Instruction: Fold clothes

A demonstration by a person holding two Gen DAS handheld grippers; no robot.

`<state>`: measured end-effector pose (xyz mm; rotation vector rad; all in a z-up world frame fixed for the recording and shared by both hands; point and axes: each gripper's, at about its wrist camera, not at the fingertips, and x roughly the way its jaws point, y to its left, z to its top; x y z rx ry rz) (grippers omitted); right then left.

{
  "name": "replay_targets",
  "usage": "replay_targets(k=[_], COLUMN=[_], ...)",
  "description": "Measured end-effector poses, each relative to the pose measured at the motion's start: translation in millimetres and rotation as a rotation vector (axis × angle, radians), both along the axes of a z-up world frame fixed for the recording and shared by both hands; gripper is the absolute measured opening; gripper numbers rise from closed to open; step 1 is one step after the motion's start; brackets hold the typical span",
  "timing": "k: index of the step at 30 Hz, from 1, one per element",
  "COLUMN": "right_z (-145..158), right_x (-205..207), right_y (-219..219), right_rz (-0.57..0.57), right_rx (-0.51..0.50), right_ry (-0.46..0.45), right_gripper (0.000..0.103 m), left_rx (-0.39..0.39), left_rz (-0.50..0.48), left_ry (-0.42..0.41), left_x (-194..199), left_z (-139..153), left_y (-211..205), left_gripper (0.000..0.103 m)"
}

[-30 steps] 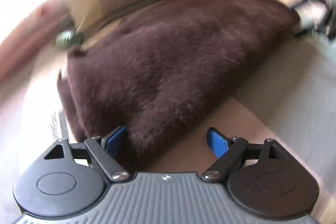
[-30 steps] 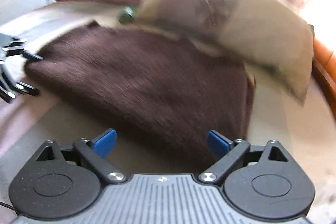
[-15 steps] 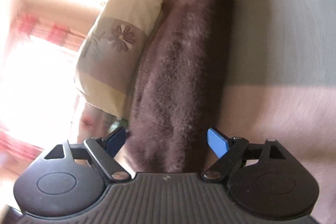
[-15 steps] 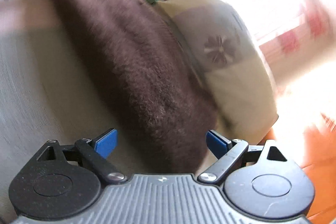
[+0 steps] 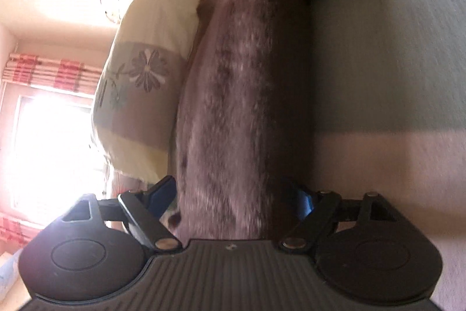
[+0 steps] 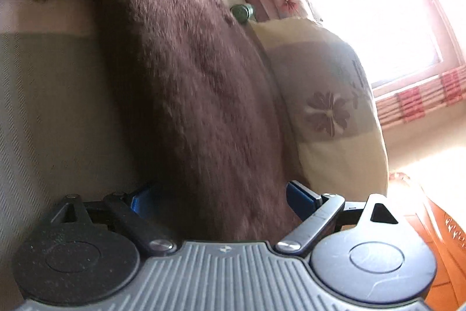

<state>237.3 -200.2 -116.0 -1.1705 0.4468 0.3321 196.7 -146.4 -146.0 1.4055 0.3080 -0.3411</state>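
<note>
A bed covered in a finely ribbed grey-and-pink sheet spreads beneath both claws. A plump cream pillow with a taupe flower band lies beyond. The fuzzy dark-brown garment, a long folded slab, runs between the left claw and right claw. Each claw gapes wide around one end; the left has just narrowed slightly. A grip is unclear.

Fuzzy brown knit garment, matt cloth pillow
</note>
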Motion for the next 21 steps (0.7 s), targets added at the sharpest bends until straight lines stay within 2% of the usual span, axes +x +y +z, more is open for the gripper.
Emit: replay_targets(k=[5, 7, 8, 9, 10, 11, 12, 13, 14, 15, 16, 19, 20, 21], right_z=[-3, -2, -1, 0, -3, -8, -12, -19, -26, -32, -35, -34, -33, -32], right_x=[15, 25, 28, 30, 30, 27, 25, 21, 17, 13, 12, 13, 12, 11], right_y=[-39, -61, -66, -67, -63, -55, -48, -41, -37, -35, -35, -38, -37, -35], right_rz=[-0.086, -0.141, -0.151, -0.152, -0.136, -0.105, -0.070, -0.034, -0.011, 0.006, 0.016, 0.028, 0.034, 0.042], right_rx=[-0.066, -0.080, -0.073, -0.068, -0.093, -0.135, -0.170, -0.206, -0.238, -0.265, -0.272, -0.265, -0.274, -0.289], right_ry=[-0.010, -0.005, 0.006, 0.014, 0.012, 0.008, 0.011, 0.016, 0.011, -0.005, -0.017, -0.026, -0.039, -0.060], right_gripper=[0.094, 0.094, 0.094, 0.092, 0.091, 0.081, 0.063, 0.054, 0.042, 0.035, 0.033, 0.032, 0.034, 0.041], left_rx=[0.009, -0.033, -0.038, -0.017, 0.018, 0.058, 0.088, 0.113, 0.118, 0.112, 0.098, 0.082, 0.086, 0.087], left_rz=[0.076, 0.114, 0.123, 0.112, 0.090, 0.065, 0.049, 0.040, 0.040, 0.046, 0.050, 0.052, 0.051, 0.051], left_ry=[0.004, 0.034, 0.045, 0.042, 0.033, 0.028, 0.027, 0.025, 0.017, 0.006, 0.006, 0.015, 0.018, 0.021], left_x=[25, 36, 40, 40, 38, 35, 33, 31, 31, 32, 33, 38, 39, 40], left_z=[-4, -1, -1, -3, -9, -17, -25, -32, -36, -37, -36, -34, -34, -34], left_y=[30, 40, 39, 35, 29, 22, 17, 13, 11, 11, 12, 15, 15, 15], left_gripper=[0.083, 0.083, 0.078, 0.073, 0.059, 0.039, 0.028, 0.017, 0.017, 0.017, 0.017, 0.017, 0.017, 0.017])
